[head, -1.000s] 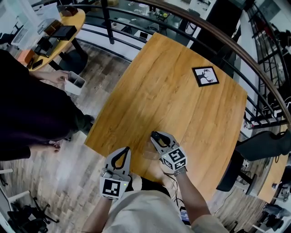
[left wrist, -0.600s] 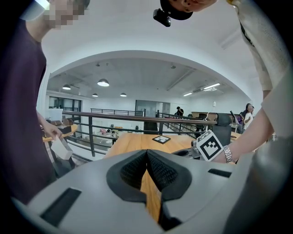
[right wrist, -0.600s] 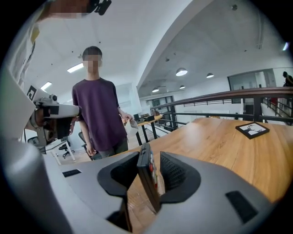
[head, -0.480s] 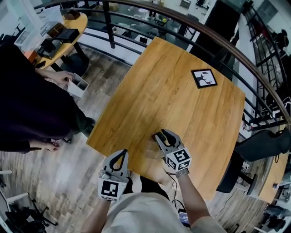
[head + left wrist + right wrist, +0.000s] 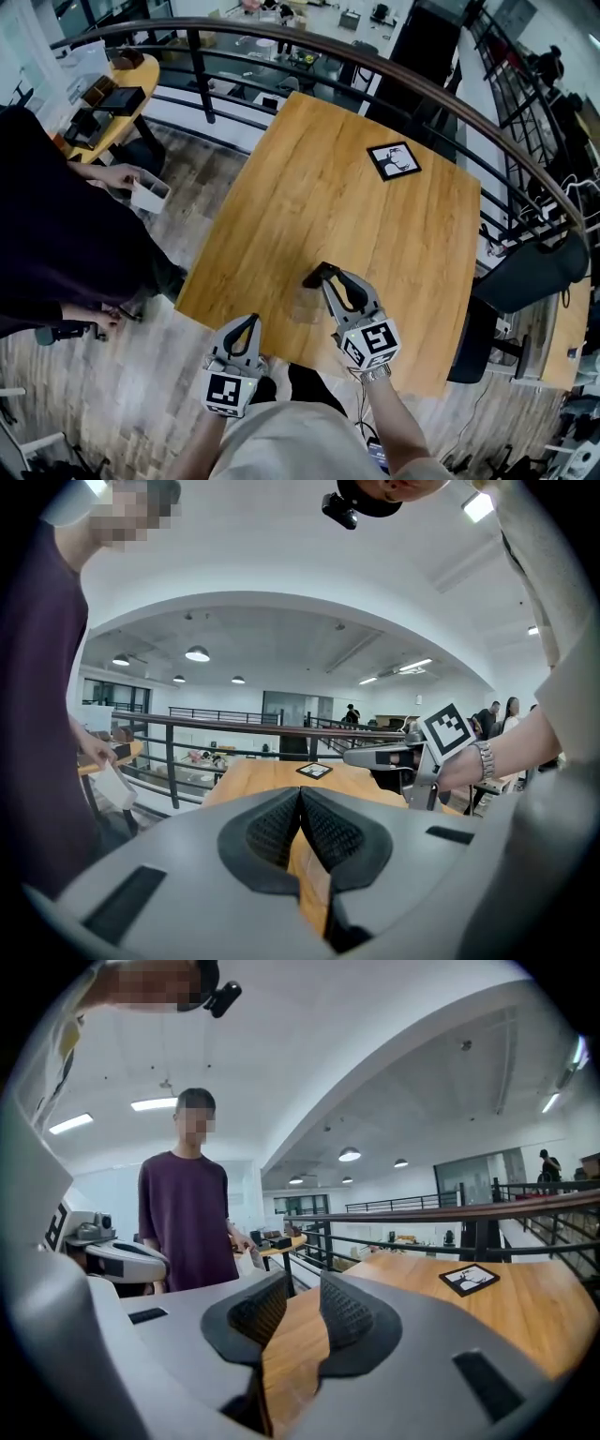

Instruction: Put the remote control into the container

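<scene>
**A:** Head view?
**B:** A light wooden table (image 5: 375, 225) bears 1 black-framed square card (image 5: 394, 160). Left of it stands a person in a dark purple shirt (image 5: 56, 234), holding a white rectangular container (image 5: 150, 195) well apart from both grippers.
**A:** Left gripper view?
**B:** The left gripper (image 5: 300, 794) has its pads pressed together on nothing.
**A:** Right gripper view?
**B:** The right gripper (image 5: 302, 1288) has its jaws apart and closing, with only tabletop between them. I cannot make out the remote control.

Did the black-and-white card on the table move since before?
No. The black-and-white card lies near the far right corner of the wooden table, the same as before. Only the head camera shifted.
</scene>
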`<state>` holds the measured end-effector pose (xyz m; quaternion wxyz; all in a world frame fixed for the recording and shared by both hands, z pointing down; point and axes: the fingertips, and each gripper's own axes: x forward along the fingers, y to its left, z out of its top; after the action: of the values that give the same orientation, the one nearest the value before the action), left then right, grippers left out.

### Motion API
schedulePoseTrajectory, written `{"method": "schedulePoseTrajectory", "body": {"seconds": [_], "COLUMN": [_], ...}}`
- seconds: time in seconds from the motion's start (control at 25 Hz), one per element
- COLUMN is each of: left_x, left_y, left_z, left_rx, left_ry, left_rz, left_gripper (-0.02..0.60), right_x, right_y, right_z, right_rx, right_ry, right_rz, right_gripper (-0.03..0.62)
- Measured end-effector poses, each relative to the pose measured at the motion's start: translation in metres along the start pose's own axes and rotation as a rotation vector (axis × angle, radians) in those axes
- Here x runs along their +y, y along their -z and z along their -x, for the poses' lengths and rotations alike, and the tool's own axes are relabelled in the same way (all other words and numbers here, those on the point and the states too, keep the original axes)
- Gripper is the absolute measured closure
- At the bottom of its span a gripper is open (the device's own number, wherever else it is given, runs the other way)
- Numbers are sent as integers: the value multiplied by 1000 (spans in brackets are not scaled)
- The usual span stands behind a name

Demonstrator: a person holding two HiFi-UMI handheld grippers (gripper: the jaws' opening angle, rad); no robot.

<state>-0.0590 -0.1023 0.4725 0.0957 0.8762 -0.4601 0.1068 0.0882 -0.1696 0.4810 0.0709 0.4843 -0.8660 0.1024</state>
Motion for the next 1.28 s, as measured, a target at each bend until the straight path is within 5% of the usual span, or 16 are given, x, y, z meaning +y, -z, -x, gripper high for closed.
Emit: {"method": "schedulePoseTrajectory", "body": {"seconds": [0.2, 0.4, 0.68, 0.84, 1.28], "left_x": [-10, -18, -15, -10, -19], "left_y": [-11, -29, -52, -52, -49], "left_z": [9, 19, 45, 67, 86], "left_rx": [-9, -98, -102, -150, -134], "left_ry": [63, 91, 107, 79, 94], "left_rz": [-33, -3, -63, -30, -64], "left_gripper": [569, 569, 569, 569, 569], "right_x": [26, 76, 116, 134, 155], "right_y": [-13, -30, -40, -43, -62], "right_z": [40, 71, 94, 103, 120], "right_rx": [-32, -66, -116, -137, -182], "right_ry": [80, 63, 150, 161, 171], "right_rz": [11, -23, -104, -103, -80], "right_gripper": [574, 577, 577, 577, 577]}}
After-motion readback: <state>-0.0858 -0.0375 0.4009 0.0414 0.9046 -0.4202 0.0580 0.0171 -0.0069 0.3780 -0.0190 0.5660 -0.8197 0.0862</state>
